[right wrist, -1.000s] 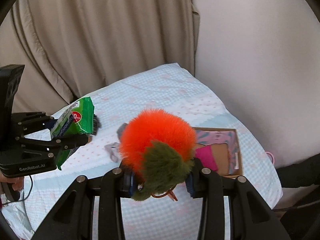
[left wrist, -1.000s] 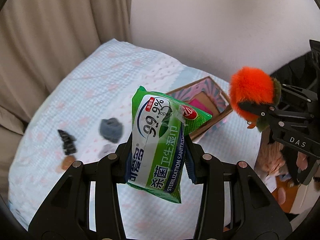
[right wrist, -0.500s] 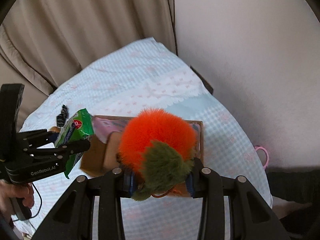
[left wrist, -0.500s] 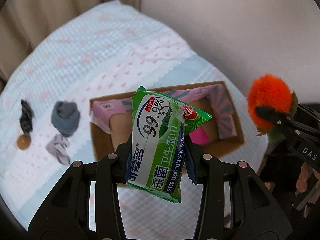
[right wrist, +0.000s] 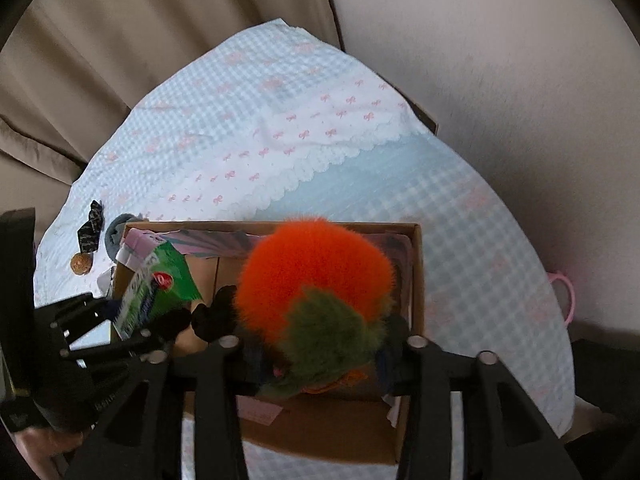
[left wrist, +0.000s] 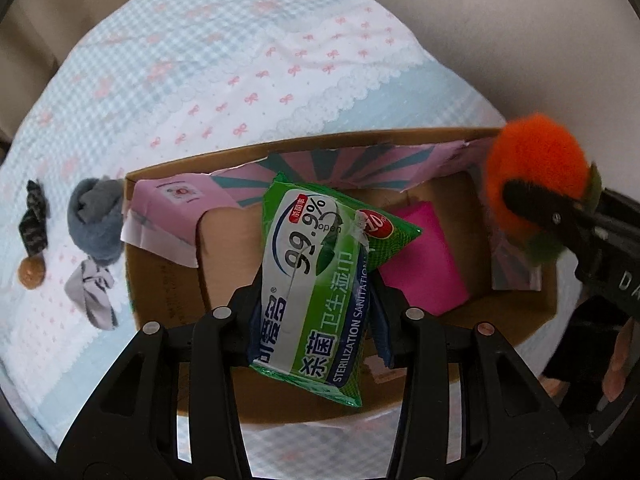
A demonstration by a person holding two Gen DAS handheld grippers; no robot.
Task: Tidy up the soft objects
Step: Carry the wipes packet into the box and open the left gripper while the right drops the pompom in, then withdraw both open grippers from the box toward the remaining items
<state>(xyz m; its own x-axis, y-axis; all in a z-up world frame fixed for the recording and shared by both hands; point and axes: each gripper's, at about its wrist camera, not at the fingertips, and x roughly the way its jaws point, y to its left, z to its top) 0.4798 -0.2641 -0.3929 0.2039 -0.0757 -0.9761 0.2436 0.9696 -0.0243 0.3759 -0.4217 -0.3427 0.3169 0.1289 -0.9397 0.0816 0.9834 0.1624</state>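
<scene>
A green pack of wet wipes (left wrist: 320,280) is clamped between the jaws of the left gripper (left wrist: 316,320) and is held upright above the open cardboard box (left wrist: 160,288). An orange and green plush toy (right wrist: 316,288) is squeezed between the jaws of the right gripper (right wrist: 320,364) and is held over the right part of the same box, just above its rim. Inside the box, a bright pink pad (left wrist: 424,256) is seen on the floor, and pink patterned flaps (left wrist: 168,208) are folded inward. The box is set on a bed (left wrist: 240,72) covered with a pale blue checked sheet. Beside the box's left wall, a grey sock (left wrist: 96,220), a grey striped cloth (left wrist: 92,292), a dark hair tie (left wrist: 34,216) and a small brown ball (left wrist: 31,276) are laid on the sheet. Beige curtains (right wrist: 140,40) are seen behind the bed.
</scene>
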